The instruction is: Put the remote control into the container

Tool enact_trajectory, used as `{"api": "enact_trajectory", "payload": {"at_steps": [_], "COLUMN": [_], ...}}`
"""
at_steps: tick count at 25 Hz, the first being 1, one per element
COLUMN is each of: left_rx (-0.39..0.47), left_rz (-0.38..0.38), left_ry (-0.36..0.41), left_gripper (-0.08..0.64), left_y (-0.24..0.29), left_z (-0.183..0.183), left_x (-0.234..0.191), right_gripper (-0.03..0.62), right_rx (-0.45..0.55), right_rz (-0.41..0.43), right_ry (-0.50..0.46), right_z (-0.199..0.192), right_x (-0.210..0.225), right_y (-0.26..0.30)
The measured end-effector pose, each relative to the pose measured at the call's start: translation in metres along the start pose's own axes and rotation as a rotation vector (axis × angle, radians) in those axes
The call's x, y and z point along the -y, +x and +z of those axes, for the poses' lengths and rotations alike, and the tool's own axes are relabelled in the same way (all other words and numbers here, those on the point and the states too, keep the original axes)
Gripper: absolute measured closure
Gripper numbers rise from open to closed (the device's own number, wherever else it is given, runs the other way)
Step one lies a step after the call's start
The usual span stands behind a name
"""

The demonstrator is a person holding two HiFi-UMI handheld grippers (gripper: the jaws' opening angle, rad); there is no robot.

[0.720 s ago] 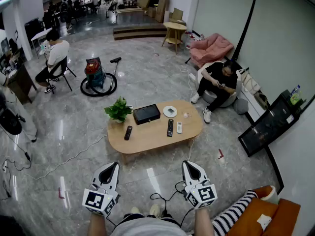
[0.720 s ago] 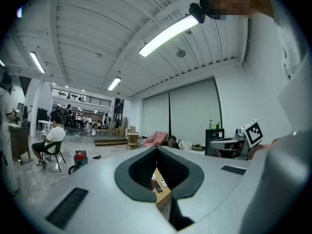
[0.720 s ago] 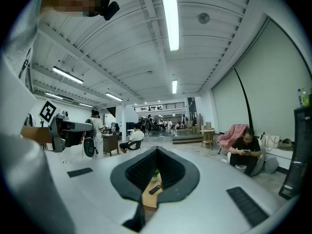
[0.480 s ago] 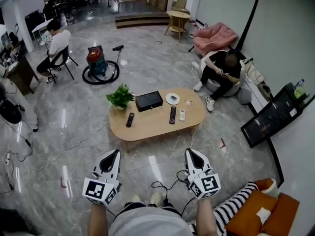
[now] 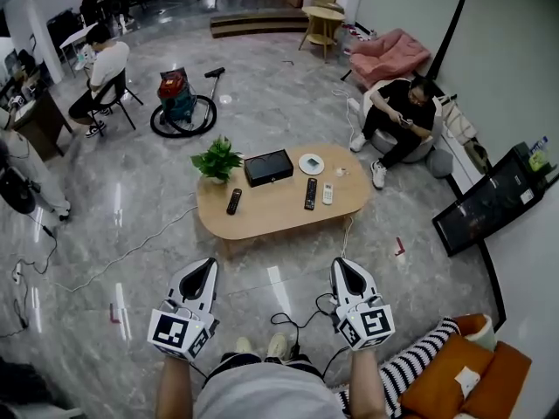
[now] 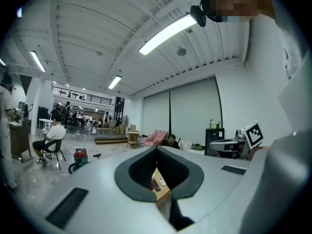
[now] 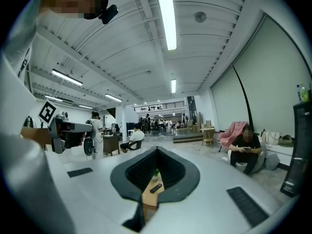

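Observation:
An oval wooden table (image 5: 262,225) stands across the floor, well ahead of both grippers. On it lie a black remote (image 5: 234,201) at the left, a second black remote (image 5: 310,193) and a white remote (image 5: 327,194) at the right. The black box container (image 5: 268,168) sits at the table's far side. My left gripper (image 5: 205,266) and right gripper (image 5: 343,264) are held level side by side over the floor, both shut and empty. The table and a remote (image 7: 156,188) show small through the notch in the right gripper (image 7: 157,149). The left gripper (image 6: 156,148) frames two remotes (image 6: 156,183) likewise.
A potted plant (image 5: 217,159) and a white plate (image 5: 311,164) share the table. Cables (image 5: 297,323) lie on the floor near my feet. A vacuum cleaner (image 5: 181,105), a seated person (image 5: 400,119), a leaning screen (image 5: 492,203) and an orange cushion (image 5: 467,378) surround the area.
The table sits a little higher and further right in the head view than before. Both grippers have risen slightly in the frame and stay shut.

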State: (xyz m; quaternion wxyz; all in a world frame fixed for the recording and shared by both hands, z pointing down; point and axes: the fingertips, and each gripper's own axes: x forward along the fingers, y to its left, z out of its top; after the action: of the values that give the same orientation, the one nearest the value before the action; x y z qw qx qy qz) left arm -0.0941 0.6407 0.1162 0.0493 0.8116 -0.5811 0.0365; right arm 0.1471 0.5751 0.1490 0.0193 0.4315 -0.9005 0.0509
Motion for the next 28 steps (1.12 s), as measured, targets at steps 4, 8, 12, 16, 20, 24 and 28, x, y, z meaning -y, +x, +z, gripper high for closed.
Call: {"api": "enact_trajectory", "payload": {"at_steps": [4, 8, 12, 16, 20, 24, 28], "left_rx": [-0.005, 0.0, -0.014, -0.013, -0.02, -0.058, -0.11], "left_rz": [0.011, 0.027, 0.051, 0.088, 0.08, 0.048, 0.002], "left_ry": [0.002, -0.012, -0.019, -0.036, -0.05, -0.066, -0.046], "left_gripper": [0.554, 0.555, 0.555, 0.554, 0.554, 0.554, 0.555], "left_y": [0.012, 0.025, 0.04, 0.064, 0.102, 0.149, 0.2], "left_z": [-0.005, -0.009, -0.011, -0.023, -0.032, -0.047, -0.055], "left_x": [0.004, 0.007, 0.0, -0.024, -0.053, -0.089, -0.127], "right_gripper": [0.586, 0.586, 0.586, 0.586, 0.586, 0.586, 0.586], "right_rx": [-0.013, -0.028, -0.062, -0.076, -0.085, -0.105, -0.128], "right_rz": [0.001, 0.023, 0.048, 0.08, 0.087, 0.074, 0.049], "right_ry": [0.004, -0.006, -0.016, -0.014, -0.026, -0.032, -0.025], "right_z": [-0.008, -0.015, -0.027, -0.033, -0.041, -0.045, -0.047], "right_x": [0.013, 0.024, 0.03, 0.033, 0.044, 0.055, 0.064], "right_y": [0.005, 0.015, 0.036, 0.07, 0.118, 0.176, 0.237]}}
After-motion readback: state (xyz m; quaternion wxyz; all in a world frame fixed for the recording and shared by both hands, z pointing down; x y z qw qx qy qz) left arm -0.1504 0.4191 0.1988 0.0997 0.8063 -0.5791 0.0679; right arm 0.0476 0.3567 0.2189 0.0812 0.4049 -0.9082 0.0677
